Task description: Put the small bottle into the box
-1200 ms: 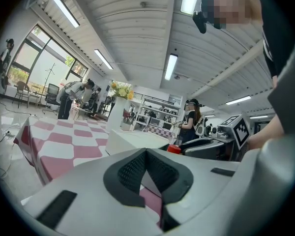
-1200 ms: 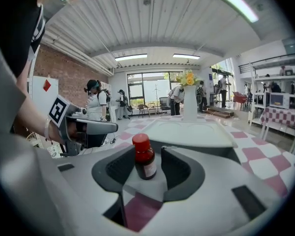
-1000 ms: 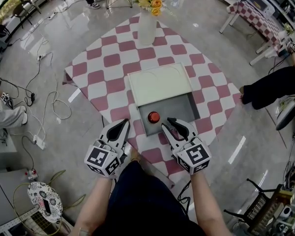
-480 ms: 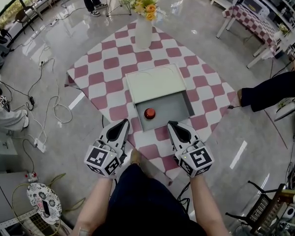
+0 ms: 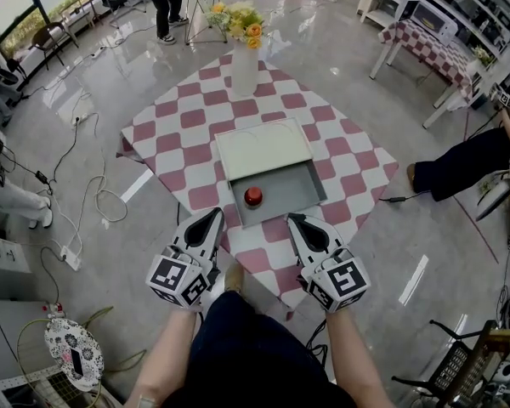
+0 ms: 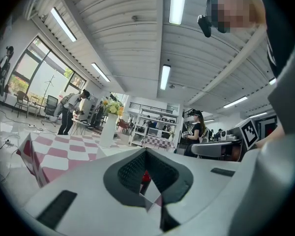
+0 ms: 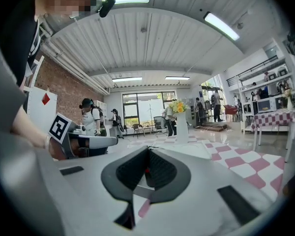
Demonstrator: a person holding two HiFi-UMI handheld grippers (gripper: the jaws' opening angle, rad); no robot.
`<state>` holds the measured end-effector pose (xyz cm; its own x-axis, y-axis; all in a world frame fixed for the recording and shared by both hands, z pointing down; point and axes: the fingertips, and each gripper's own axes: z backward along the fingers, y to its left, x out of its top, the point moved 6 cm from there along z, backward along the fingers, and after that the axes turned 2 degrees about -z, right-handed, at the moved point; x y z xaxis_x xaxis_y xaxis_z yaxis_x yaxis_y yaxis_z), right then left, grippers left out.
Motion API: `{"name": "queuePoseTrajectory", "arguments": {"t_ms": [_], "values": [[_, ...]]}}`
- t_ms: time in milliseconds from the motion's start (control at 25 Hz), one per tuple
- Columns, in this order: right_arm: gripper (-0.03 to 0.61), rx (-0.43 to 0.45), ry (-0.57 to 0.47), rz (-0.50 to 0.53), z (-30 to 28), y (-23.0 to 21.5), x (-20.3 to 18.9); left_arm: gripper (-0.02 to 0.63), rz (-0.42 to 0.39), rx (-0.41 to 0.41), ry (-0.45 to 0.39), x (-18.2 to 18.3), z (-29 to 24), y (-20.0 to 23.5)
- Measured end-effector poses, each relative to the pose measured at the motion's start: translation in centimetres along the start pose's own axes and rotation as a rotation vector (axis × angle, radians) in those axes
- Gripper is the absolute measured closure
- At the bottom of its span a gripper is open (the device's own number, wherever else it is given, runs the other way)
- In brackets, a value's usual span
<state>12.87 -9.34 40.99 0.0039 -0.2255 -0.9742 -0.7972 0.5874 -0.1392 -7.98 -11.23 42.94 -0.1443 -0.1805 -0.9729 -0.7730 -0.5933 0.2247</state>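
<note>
two closed, empty grippers hanging short of the box

both grippers are hanging by the near corner of the checked tablecloth (image 5: 178, 130), just short of the box (image 5: 299, 187). the left gripper (image 5: 214, 214) is holding its jaws pressed together with nothing between them, and the right gripper (image 5: 294, 220) is doing the same. each gripper view is looking along meeting pads toward the table. the small bottle (image 5: 253, 196), red-capped, is sitting inside the grey box, toward its left side and apart from both grippers. a cream lid (image 5: 263, 147) is covering the far half of the box, leaving the near half uncovered. beyond the box a white vase (image 5: 244, 73) is holding yellow and orange flowers (image 5: 240, 19) at the far corner of the cloth. in the left gripper view the bottle's red cap is peeking through the notch beneath the closed tips.
</note>
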Motion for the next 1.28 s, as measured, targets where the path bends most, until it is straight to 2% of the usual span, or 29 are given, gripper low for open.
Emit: {"name": "queuePoseTrajectory", "arguments": {"t_ms": [1280], "values": [[0.575, -0.050, -0.153, 0.020, 8.6, 2.0, 5.1, 0.612, -0.064, 0.057, -0.154, 5.9, 6.0, -4.3]]}}
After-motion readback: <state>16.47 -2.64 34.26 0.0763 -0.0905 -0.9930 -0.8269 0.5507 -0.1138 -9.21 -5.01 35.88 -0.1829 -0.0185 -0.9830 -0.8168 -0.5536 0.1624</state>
